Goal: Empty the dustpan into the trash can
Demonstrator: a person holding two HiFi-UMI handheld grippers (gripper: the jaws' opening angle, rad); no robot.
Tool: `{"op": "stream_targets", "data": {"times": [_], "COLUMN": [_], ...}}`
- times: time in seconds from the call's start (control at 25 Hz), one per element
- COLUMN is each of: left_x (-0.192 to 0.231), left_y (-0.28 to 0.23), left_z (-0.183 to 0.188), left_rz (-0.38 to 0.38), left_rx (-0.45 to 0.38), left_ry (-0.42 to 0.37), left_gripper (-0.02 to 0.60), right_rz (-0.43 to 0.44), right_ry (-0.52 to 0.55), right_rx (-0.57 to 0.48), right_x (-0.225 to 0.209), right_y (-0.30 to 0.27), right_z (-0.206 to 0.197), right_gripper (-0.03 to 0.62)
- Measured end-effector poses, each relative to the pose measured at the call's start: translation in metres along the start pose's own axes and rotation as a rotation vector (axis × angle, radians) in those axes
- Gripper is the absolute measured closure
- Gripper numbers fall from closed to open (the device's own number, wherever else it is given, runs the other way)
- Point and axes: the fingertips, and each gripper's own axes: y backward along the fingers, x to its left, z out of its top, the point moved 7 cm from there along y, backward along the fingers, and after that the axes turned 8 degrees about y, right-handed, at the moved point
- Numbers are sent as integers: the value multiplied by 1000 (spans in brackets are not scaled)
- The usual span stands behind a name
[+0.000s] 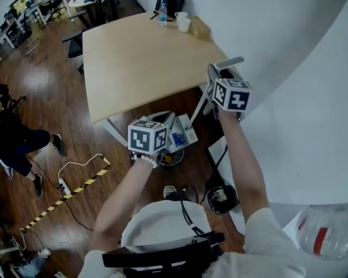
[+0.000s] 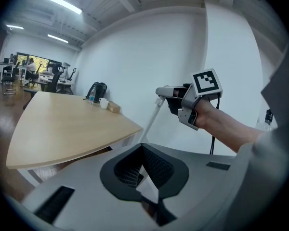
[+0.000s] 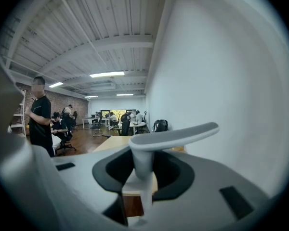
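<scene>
Just off the table's (image 1: 145,57) near edge, a person carries a dustpan (image 1: 180,131) two-handed. The right gripper (image 3: 143,170) is clamped on its handle (image 3: 173,134). The left gripper (image 2: 145,177) is pinched nearly shut on a thin white edge, apparently the pan's rim, likely ready to tip it. The pole (image 2: 151,120) slants from pan up to the table's right corner.

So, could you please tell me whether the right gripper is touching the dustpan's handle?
Touching. The right gripper is clamped on the dustpan's handle: the right gripper view shows the stem pinched between the jaws.
</scene>
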Motion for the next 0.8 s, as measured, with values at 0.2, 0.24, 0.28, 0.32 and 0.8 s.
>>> {"op": "stream_targets", "data": {"times": [0.2,0.24,0.28,0.32,0.8], "left_x": [4,3,3,3,-9], "left_y": [3,4,4,5,42], "left_z": [-11,-13,-14,-16,-41], "left_rz": [-2,-7,-11,-15,-47], "left_rx": [14,16,17,16,37], "left_ry": [13,16,18,20,21], "left_gripper": [592,592,592,592,592], "right_rz": [11,14,17,22,22], "right_ry": [65,91,118,139,177], "right_rx": [-9,-12,-12,-11,9], "right_x": [15,17,19,21,50], "right_y": [10,14,18,22,76], "right_z": [-26,-27,-28,-29,-45], "right_gripper": [480,480,480,480,479]}}
